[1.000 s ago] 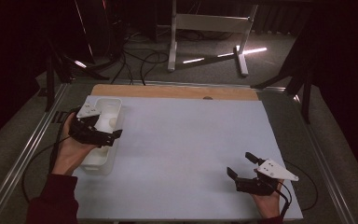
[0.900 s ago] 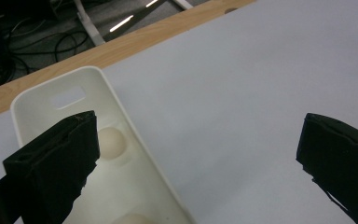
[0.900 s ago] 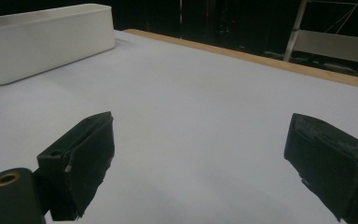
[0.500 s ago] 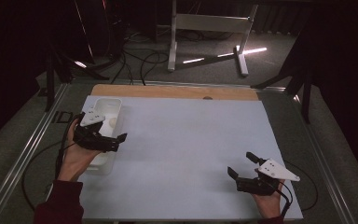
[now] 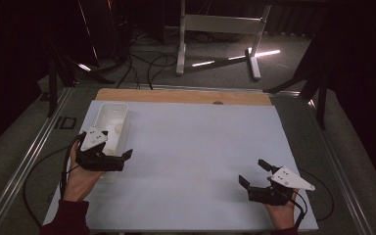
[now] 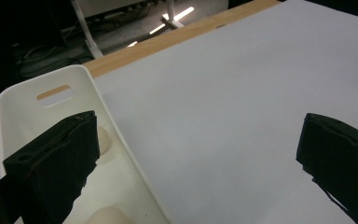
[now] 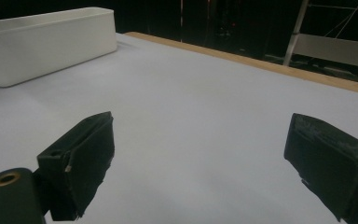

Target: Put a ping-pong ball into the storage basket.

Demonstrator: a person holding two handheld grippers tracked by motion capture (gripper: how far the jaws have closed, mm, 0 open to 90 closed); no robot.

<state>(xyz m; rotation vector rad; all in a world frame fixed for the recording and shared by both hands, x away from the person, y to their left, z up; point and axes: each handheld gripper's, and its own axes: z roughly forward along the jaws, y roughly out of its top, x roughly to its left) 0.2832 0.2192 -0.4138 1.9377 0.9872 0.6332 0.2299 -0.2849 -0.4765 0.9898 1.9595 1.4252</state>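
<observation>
My left tool (image 5: 120,159) is hovering over the near end of the white bin (image 5: 113,119) by the table's (image 5: 200,142) left edge, jaws standing wide apart, gripping nothing. The bin is smooth matte plastic, a rounded rectangle with a slot handle (image 6: 55,94) cut in its far wall; its long axis is running from the near edge to the far edge, handle end pointing at the far edge. Pale rounded items (image 6: 103,140) are sitting inside, partly hidden behind my jaw and cut off at the frame bottom, so I'm not calling what they are. The table is showing a flat pale sheet with a wood strip along the far edge. My right tool (image 5: 254,175) is sitting near the near right corner, jaws apart, empty, well clear of the bin.
</observation>
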